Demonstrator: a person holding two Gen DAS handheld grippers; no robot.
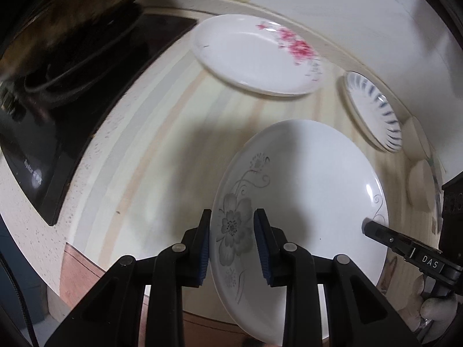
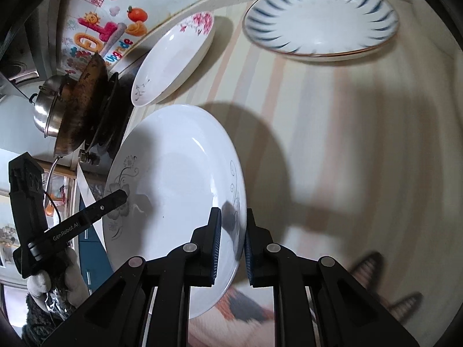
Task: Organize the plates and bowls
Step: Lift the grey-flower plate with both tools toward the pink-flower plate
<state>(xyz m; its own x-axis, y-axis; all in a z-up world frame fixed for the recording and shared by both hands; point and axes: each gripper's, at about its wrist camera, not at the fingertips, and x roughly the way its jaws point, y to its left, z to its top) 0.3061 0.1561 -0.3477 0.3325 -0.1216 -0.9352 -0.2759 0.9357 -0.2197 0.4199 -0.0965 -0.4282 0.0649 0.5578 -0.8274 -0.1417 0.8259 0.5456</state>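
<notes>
A white plate with grey flower print [image 1: 306,190] [image 2: 179,179] is held off the counter between both grippers. My left gripper [image 1: 231,245] is shut on its near rim by the grey flower. My right gripper [image 2: 233,245] is shut on the opposite rim; it also shows in the left wrist view [image 1: 373,230]. A white plate with pink flowers [image 1: 249,55] [image 2: 173,60] lies on the counter beyond. A plate with blue stripes [image 1: 373,110] [image 2: 321,17] lies to the right of it.
A black cooktop [image 1: 66,110] with a dark wok [image 2: 84,107] and a steel pot [image 2: 49,107] stands on the left. The striped wooden counter [image 1: 173,133] [image 2: 347,144] ends at a wall with stickers [image 2: 101,31]. Round wooden pieces [image 1: 419,185] sit at the right edge.
</notes>
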